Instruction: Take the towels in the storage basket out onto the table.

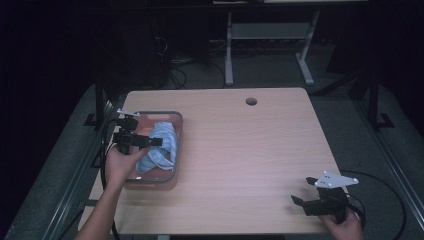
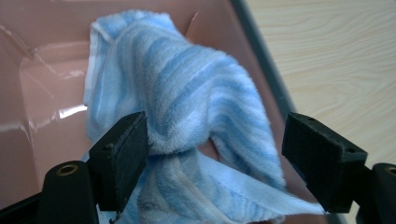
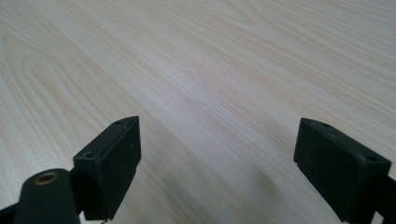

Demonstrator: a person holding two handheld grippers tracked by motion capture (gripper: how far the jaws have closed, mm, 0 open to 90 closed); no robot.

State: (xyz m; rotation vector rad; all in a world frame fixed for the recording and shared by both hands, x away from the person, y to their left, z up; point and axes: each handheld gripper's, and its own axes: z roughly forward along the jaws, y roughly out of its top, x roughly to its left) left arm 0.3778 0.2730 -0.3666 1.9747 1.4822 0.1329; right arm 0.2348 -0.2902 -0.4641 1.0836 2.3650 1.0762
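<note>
With its jaws apart around the towel (image 2: pixel 187 107) in the tray (image 1: pixel 172 172), the left gripper (image 1: pixel 155 142) may pinch only a loose fold, perhaps dragging the tray; the right gripper (image 1: pixel 300 192) waits open.

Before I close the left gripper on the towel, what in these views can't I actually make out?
- Pink plastic tray: in the high view the left gripper and hand cover its left part.
- Blue striped terry towel: the left gripper view's bottom edge cuts it off; whatever lies beneath it is hidden.
- Right gripper: whether it touches the pale wooden table is unclear.
</note>
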